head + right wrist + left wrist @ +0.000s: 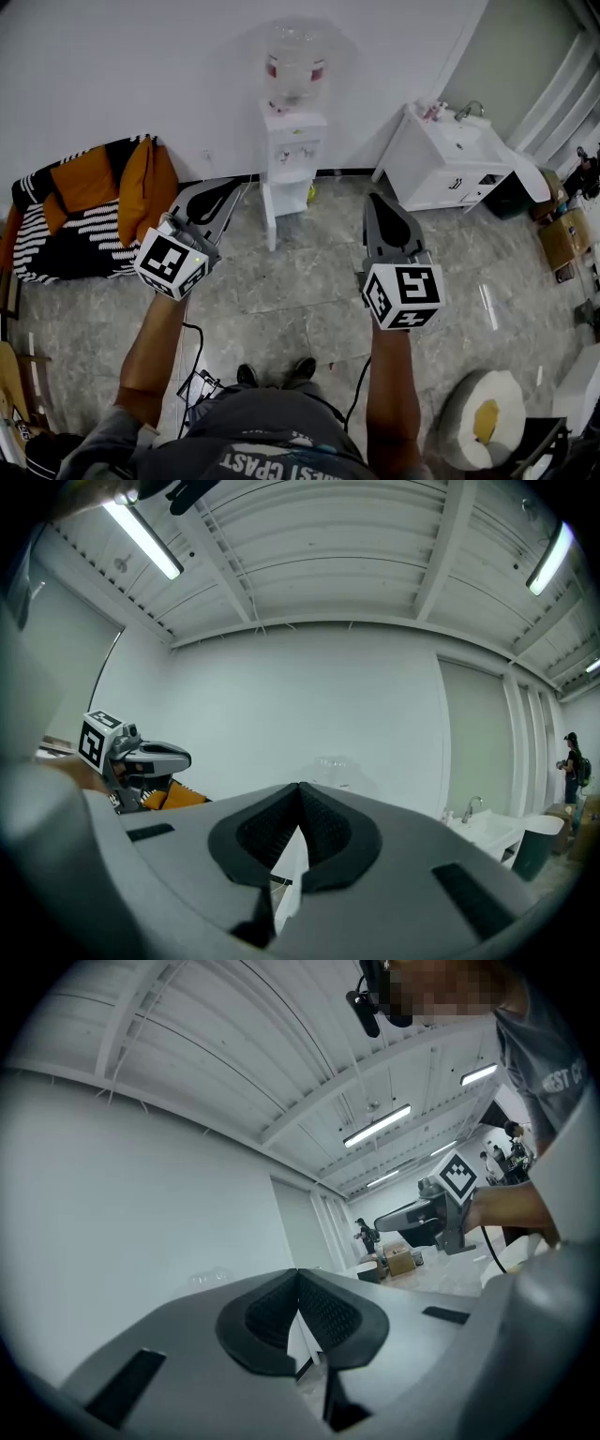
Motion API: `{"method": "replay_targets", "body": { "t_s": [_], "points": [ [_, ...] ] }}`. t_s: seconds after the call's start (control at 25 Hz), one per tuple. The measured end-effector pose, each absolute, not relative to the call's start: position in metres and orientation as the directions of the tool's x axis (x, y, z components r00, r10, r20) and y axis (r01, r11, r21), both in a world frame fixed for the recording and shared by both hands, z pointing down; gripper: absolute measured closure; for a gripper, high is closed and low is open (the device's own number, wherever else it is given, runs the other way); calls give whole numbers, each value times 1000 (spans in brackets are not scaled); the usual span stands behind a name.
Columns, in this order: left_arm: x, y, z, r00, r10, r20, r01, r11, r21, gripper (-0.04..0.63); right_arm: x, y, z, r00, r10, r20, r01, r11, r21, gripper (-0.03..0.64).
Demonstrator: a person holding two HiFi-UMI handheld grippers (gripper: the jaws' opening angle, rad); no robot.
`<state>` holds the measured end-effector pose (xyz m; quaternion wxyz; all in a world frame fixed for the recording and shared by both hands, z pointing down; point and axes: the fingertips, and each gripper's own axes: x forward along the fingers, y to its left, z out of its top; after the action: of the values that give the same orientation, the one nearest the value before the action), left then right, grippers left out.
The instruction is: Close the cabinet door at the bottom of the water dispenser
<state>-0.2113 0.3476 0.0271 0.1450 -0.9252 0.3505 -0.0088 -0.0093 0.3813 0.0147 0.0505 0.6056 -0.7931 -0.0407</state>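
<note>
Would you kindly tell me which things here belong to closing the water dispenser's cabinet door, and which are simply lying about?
For the job: water dispenser, its open cabinet door, left gripper, right gripper (both shut, empty).
Lying about: orange cushions, striped blanket, sink cabinet, cardboard box.

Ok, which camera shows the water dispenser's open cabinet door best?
The head view: the whole water dispenser stands against the wall, its cabinet door swung open. Both gripper views show only a white sliver of the dispenser behind their shut jaws.

Water dispenser (293,145) between couch (89,202), left, and washbasin (448,164)
</note>
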Motion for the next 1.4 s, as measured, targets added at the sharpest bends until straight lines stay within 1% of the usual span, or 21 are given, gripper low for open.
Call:
{"method": "replay_targets", "body": {
  "t_s": [0.2, 0.84, 1.08, 1.24, 1.4],
  "points": [
    [-187, 338, 33, 741, -669, -63, -656, -701, -280, 580, 22, 368, 19, -269, -963, 0, -960, 268, 84, 588],
    [-99, 287, 55, 692, -722, -2, -694, -664, -280, 580, 123, 301, 43, -320, -947, 34, -946, 321, 47, 588],
    [-84, 268, 54, 696, -718, 4, -686, -667, -293, 580, 134, 281, 50, -331, -943, 38, -943, 333, 30, 588],
    [-77, 242, 64, 703, -711, 8, -683, -679, -268, 580, 143, 262, 58, -313, -948, 58, -948, 315, 34, 588],
    [-70, 208, 65, 733, -680, -4, -656, -707, -265, 580, 141, 235, 59, -290, -954, 71, -954, 294, 57, 588]
  ]
}}
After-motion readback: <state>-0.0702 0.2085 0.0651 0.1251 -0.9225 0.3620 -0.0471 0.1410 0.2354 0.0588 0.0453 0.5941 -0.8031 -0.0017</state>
